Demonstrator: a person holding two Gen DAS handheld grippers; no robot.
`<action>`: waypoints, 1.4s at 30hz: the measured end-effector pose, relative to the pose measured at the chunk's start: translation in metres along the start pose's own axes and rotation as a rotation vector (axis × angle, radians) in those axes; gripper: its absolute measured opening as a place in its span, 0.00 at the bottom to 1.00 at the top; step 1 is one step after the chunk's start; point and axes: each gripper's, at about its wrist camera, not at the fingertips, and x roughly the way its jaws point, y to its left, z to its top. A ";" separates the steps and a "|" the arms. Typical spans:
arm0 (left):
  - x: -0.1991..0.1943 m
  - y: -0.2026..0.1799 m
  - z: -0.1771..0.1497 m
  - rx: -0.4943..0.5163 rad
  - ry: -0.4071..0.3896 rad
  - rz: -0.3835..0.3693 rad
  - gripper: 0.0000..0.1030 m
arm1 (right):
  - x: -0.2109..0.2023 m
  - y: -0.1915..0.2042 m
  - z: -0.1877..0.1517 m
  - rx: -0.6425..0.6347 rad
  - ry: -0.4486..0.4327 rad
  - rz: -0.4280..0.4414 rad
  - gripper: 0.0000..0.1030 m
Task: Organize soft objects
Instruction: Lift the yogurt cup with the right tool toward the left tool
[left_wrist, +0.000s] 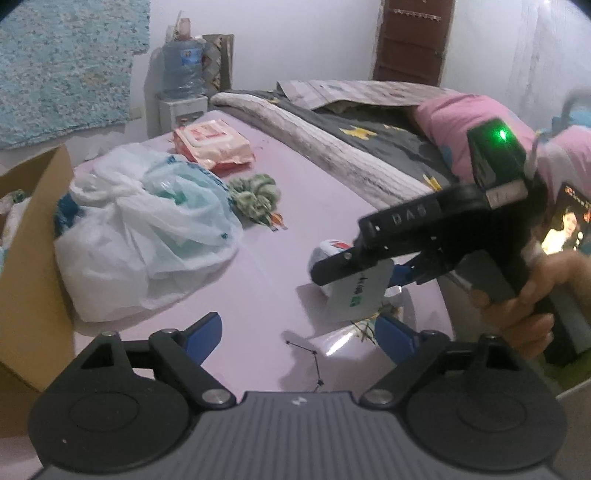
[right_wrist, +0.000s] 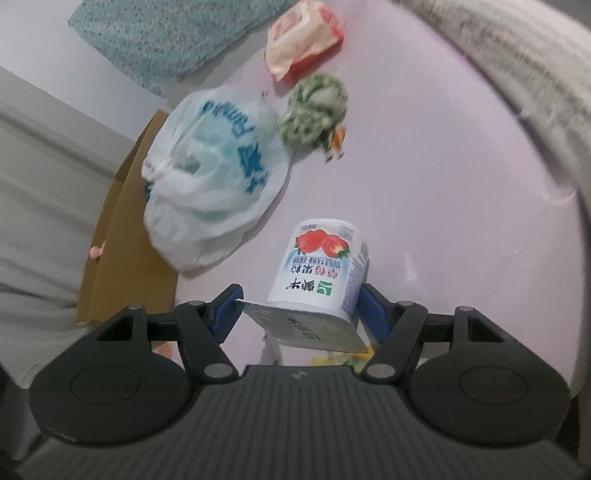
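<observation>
The white strawberry-printed yogurt cup, pinched at its rim by the right gripper above the pale pink bedsheet, could slip while carried toward the brown cardboard box at nine o'clock, while the left gripper hangs spread and empty.

Left gripper angled down, jaws wide, nothing between blue pads. Right gripper tilted down, jaws clamped on yogurt cup. Bare hand wraps right gripper's handle.
</observation>
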 end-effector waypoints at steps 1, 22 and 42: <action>0.003 -0.001 -0.001 0.002 0.004 -0.001 0.82 | 0.002 0.000 0.002 0.008 0.019 0.013 0.66; 0.066 0.000 0.018 -0.077 0.116 -0.171 0.35 | 0.011 -0.010 0.021 0.166 0.166 0.127 0.68; 0.070 0.033 0.045 -0.227 0.112 -0.225 0.34 | -0.019 0.013 0.042 0.081 0.049 0.128 0.69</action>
